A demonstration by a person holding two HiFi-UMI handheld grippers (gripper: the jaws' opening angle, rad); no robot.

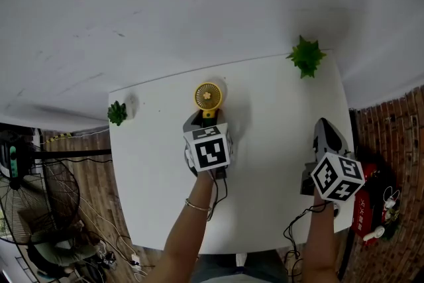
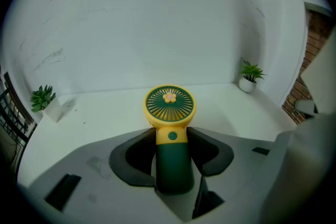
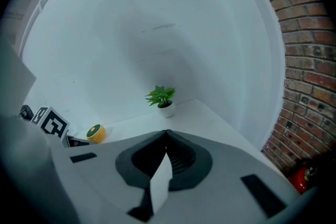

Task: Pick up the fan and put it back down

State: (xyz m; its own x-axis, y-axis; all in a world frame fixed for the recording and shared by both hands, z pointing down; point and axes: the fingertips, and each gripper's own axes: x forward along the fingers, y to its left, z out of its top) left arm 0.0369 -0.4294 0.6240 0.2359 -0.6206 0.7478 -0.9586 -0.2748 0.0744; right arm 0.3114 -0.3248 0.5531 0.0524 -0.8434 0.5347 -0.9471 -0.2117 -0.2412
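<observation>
Gripping the fan [image 2: 170, 113] by its dark green handle, my left gripper [image 2: 171, 140] has one pad pressed to each side of it, just under the yellow collar. The round head stands clear beyond my fingertips. The fan's long axis runs from the handle between my jaws out to that head, tilted up and away from me, and the grille with its little flower hub is turned back toward me. It sits over the middle of the white table [image 1: 278, 142]; my own jaws hide the foot of the handle, so I cannot tell whether it touches the surface.

I judge the job here is a steady carry. The squeeze should be even on both sides so the top-heavy head does not swing, the travel straight up and down, and the release should wait until the foot bears flat.

Left of the fan is a small plant [image 1: 117, 113]. To the fan's right and further back is a larger plant [image 1: 306, 56]. Well right of the fan, my right gripper [image 3: 165, 134] hangs with its tips pressed together on nothing.
</observation>
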